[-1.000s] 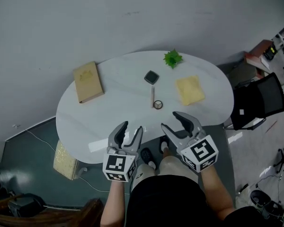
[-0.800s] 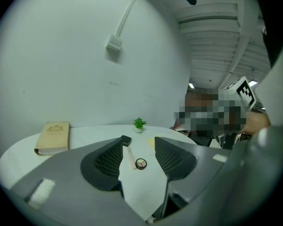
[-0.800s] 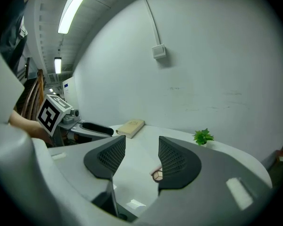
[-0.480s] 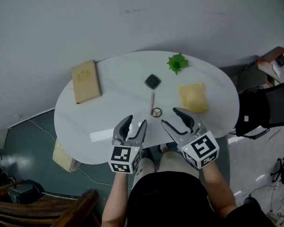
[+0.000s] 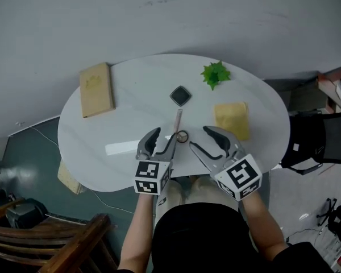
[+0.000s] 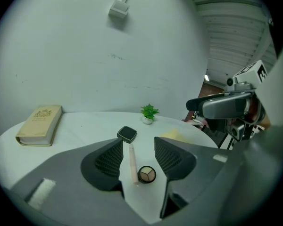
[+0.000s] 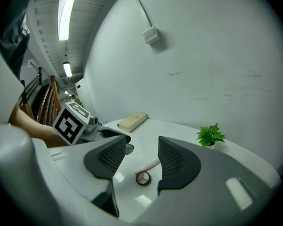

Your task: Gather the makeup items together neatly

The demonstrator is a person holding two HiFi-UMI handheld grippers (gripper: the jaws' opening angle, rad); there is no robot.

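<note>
Makeup things lie on the bench (image 5: 119, 124). A round pot (image 5: 182, 136) and a pink stick (image 5: 178, 120) sit side by side just ahead of the left tool (image 5: 163, 135). A black square case (image 5: 181, 95) lies farther on. The left tool and the right tool (image 5: 200, 138) both gape open and hold nothing. Gathering looks barely begun. Next, I guess, a tool must dip lower and pinch the pot.

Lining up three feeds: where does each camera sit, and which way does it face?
Head view: on the person's head, looking steeply down at the table; forearms, left tool, right tool show.
Left gripper view: on the left tool, facing the wall; its parted jaws, right tool show.
Right gripper view: likewise on the right tool; left tool shows.
Shared: eyeshadow, plant, book.
</note>
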